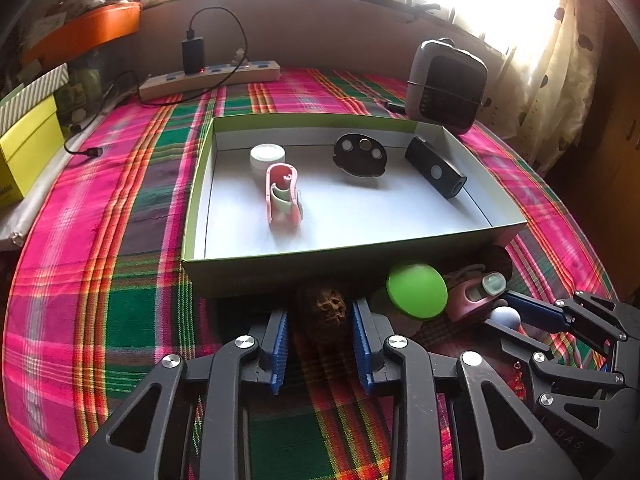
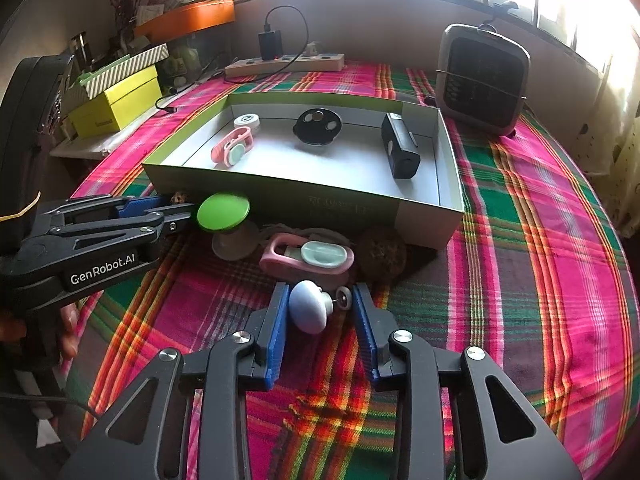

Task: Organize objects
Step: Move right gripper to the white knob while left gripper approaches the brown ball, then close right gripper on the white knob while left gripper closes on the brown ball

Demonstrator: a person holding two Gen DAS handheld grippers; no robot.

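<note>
Both tongs set around loose items in front of the box

The left tongs (image 1: 320, 344) straddle the walnut (image 1: 326, 312), pads apart from it; the right tongs (image 2: 322, 320) bracket the blue knob (image 2: 308, 310), not visibly clamped. Both lie on the tabletop (image 2: 520, 280) just before the box (image 2: 320, 204), likely bound for it. The green knob (image 2: 224, 210), pink clip (image 2: 308, 258) and box wall crowd the lift path

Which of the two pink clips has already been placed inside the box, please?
The pink clip lying beside the white round container is inside the box; the other pink clip lies on the tablecloth in front.
</note>
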